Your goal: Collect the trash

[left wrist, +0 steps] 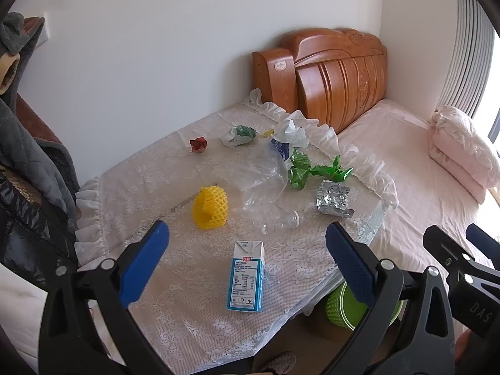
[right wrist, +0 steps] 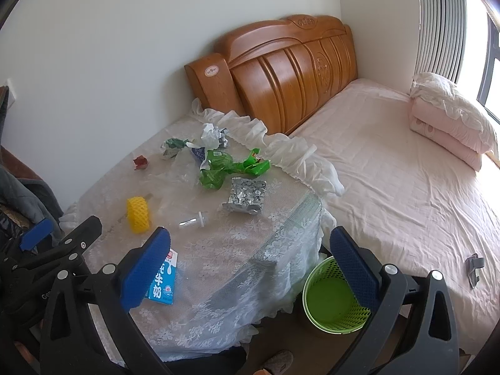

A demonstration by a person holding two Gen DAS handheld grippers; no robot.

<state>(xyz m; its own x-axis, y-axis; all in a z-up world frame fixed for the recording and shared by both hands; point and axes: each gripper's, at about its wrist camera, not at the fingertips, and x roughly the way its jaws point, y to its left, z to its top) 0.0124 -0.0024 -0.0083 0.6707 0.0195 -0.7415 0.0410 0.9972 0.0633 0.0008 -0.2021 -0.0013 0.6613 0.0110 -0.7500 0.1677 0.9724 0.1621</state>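
Observation:
Trash lies on a lace-covered table (left wrist: pixel 175 322). A blue and white milk carton (left wrist: pixel 246 276) stands nearest, between the fingers of my open left gripper (left wrist: pixel 247 256), which hovers above it. Behind it are a yellow foam net (left wrist: pixel 210 207), a clear plastic bottle (left wrist: pixel 282 220), a silver foil pouch (left wrist: pixel 332 199), green wrappers (left wrist: pixel 309 170), a clear bag (left wrist: pixel 262 172), a red wrapper (left wrist: pixel 198 144) and crumpled white paper (left wrist: pixel 290 131). My right gripper (right wrist: pixel 250 256) is open and empty over the table's right edge. A green mesh bin (right wrist: pixel 331 306) stands on the floor beside the table.
A bed with a pink sheet (right wrist: pixel 406 187) and wooden headboard (right wrist: pixel 281 75) lies to the right, with folded pink bedding (right wrist: pixel 450 125). Dark coats (left wrist: pixel 28 187) hang at the left. A slipper (right wrist: pixel 278 361) lies on the floor.

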